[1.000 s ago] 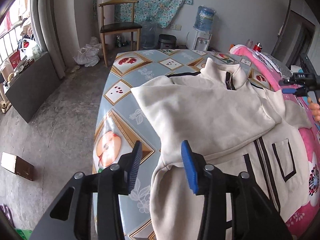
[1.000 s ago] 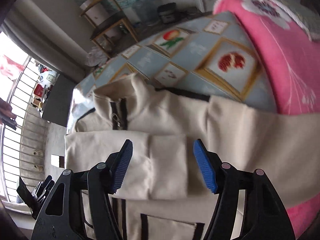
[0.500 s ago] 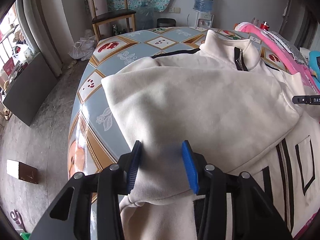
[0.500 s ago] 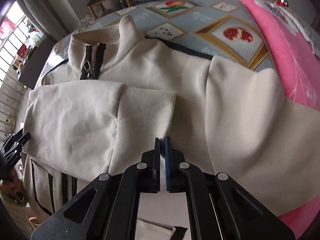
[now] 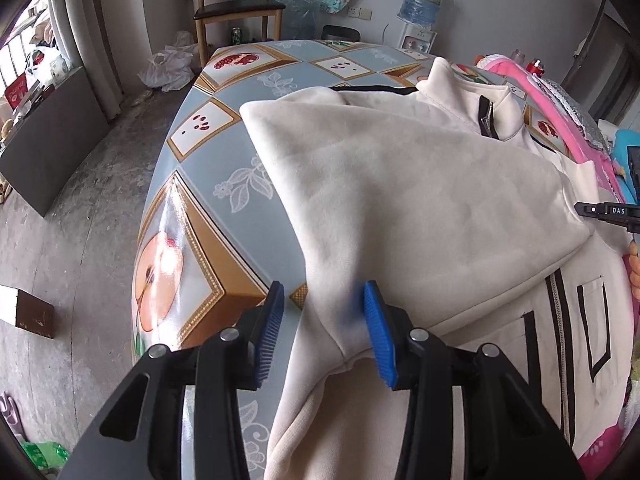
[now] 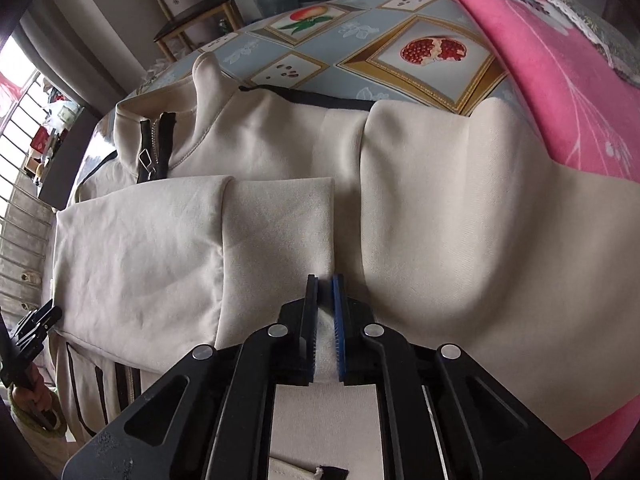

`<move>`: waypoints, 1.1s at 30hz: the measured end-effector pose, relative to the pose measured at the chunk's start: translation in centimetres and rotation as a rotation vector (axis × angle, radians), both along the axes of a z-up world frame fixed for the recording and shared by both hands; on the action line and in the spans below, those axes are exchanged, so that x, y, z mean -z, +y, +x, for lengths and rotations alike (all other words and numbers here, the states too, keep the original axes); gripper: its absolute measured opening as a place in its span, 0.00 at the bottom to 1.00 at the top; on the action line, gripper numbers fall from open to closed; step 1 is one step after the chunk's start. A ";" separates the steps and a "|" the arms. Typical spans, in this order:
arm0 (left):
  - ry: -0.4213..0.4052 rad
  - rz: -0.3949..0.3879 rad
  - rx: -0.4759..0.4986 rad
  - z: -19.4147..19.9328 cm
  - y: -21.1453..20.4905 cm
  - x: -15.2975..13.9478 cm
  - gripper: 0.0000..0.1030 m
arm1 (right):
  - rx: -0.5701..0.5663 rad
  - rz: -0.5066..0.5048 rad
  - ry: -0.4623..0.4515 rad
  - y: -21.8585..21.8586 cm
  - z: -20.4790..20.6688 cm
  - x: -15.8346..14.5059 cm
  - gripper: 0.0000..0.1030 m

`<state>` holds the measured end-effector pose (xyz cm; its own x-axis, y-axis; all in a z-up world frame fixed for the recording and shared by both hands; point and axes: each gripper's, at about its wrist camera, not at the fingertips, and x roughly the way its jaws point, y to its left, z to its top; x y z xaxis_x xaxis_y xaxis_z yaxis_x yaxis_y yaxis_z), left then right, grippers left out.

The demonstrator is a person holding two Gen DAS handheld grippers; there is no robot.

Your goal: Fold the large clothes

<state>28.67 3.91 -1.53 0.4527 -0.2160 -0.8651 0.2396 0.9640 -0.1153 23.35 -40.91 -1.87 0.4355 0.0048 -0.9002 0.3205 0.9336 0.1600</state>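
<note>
Left hand-held gripper (image 5: 323, 334) spread wide, right hand-held gripper (image 6: 325, 328) pinched closed.

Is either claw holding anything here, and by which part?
The right claw is shut on the cuff edge of the cream zip-up fleece jacket's folded sleeve. The left claw is open, straddling fabric, gripping nothing.

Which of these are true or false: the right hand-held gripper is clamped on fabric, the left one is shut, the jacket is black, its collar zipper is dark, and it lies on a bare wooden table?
1. The right hand-held gripper is clamped on the sleeve cuff. True.
2. The left hand-held gripper is shut. False: it is open, straddling a fold.
3. The jacket is black. False: cream with black trim.
4. The collar zipper is dark. True.
5. The table is bare wood. False: a fruit-print tablecloth covers it.
</note>
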 end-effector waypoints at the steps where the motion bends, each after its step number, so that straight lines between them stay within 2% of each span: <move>1: -0.014 -0.001 -0.004 0.0 0.1 -0.5 0.39 | 0.003 -0.011 -0.011 -0.1 -0.2 -0.4 0.13; 2: -0.038 -0.012 -0.006 -0.1 0.3 -1.3 0.39 | 0.005 -0.027 -0.033 -0.2 -0.5 -1.2 0.15; 4: -0.081 -0.042 0.000 0.1 0.4 -3.0 0.39 | -0.002 -0.043 -0.104 -0.1 -1.3 -2.9 0.28; 7: -0.112 -0.045 0.024 1.1 -0.8 -4.4 0.39 | -0.051 -0.023 -0.189 1.1 -1.8 -4.8 0.35; 10: -0.071 -0.035 0.051 2.7 -2.9 -3.5 0.39 | -0.113 -0.023 -0.157 3.3 -0.1 -3.7 0.36; 13: -0.003 0.026 0.049 4.0 -4.5 -0.5 0.39 | -0.153 -0.057 -0.093 5.4 1.3 -1.2 0.36; 15: -0.039 0.082 0.040 4.0 -4.9 0.2 0.41 | -0.144 -0.085 -0.063 5.9 1.8 0.4 0.36; 17: -0.048 0.114 0.072 3.7 -5.4 0.2 0.46 | -0.156 -0.127 -0.061 6.7 1.7 0.3 0.38; 20: -0.055 0.120 0.079 3.3 -5.4 -0.7 0.46 | -0.147 -0.135 -0.041 7.2 1.5 -0.2 0.50; 22: -0.065 0.117 0.079 3.0 -5.5 -1.5 0.49 | -0.150 -0.128 -0.068 7.4 0.7 -1.0 0.68; 25: -0.059 0.113 0.082 2.9 -6.2 -2.5 0.55 | -0.117 -0.103 -0.106 6.5 -0.9 -2.4 0.78; 29: -0.062 0.083 0.119 2.7 -8.2 -3.2 0.75 | -0.009 -0.065 -0.124 2.9 -3.1 -4.1 0.78; 33: -0.039 0.122 0.169 2.8 -11.1 -2.0 0.81 | 0.144 -0.038 -0.148 -2.9 -6.3 -6.2 0.80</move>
